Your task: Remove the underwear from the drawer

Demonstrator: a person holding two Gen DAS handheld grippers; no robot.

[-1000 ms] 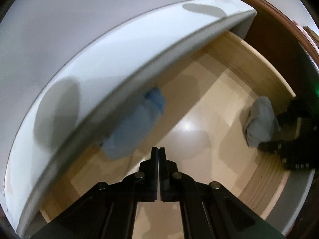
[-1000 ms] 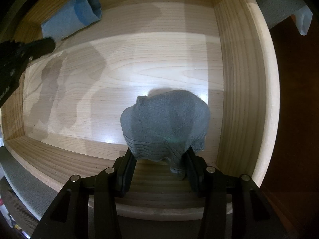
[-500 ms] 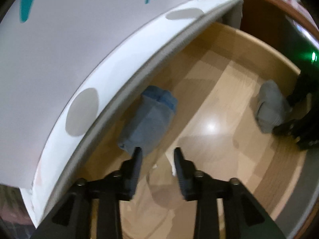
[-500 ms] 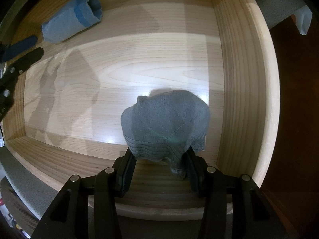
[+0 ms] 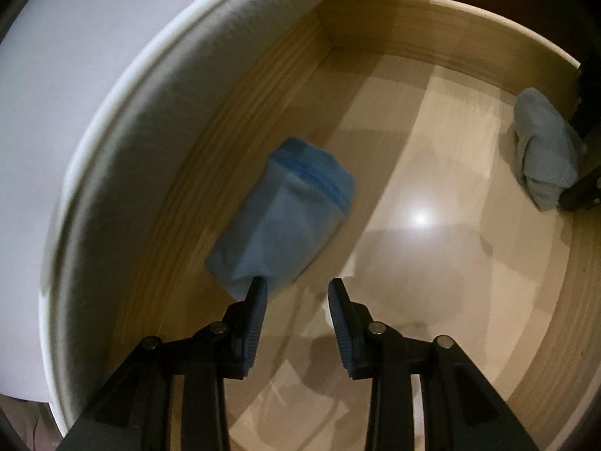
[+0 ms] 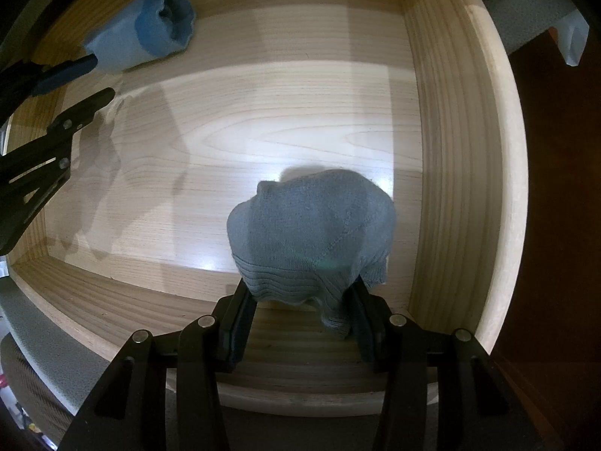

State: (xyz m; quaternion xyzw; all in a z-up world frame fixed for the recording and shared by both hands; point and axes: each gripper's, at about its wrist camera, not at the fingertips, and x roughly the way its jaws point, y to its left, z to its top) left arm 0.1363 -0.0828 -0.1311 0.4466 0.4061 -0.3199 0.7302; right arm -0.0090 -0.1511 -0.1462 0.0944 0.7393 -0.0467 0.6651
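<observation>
A wooden drawer [image 5: 263, 112] [image 6: 450, 150] stands pulled out, and two pieces of underwear lie in it. The rolled blue underwear [image 5: 285, 218] [image 6: 146, 37] rests along the drawer's left wall. My left gripper [image 5: 297, 283] [image 6: 100, 78] is open just short of the roll's near end, one fingertip at its edge and nothing between the pads. The grey underwear [image 6: 311, 233] [image 5: 541, 154] sits bunched at the right side of the drawer. My right gripper [image 6: 303, 293] points straight down and is shut on it, both pads pressing into the cloth.
A white cabinet front [image 5: 94, 75] overhangs the drawer's left side, close above the blue roll. Dark brown wood [image 6: 556, 225] lies beyond the right wall. Grey padded fabric [image 6: 526, 11] shows at the top right. Bare drawer floor [image 6: 263, 131] separates the two pieces.
The left gripper went from shut to open, dropped deeper into the drawer and closed in on the blue roll. The right gripper held still with the grey underwear.
</observation>
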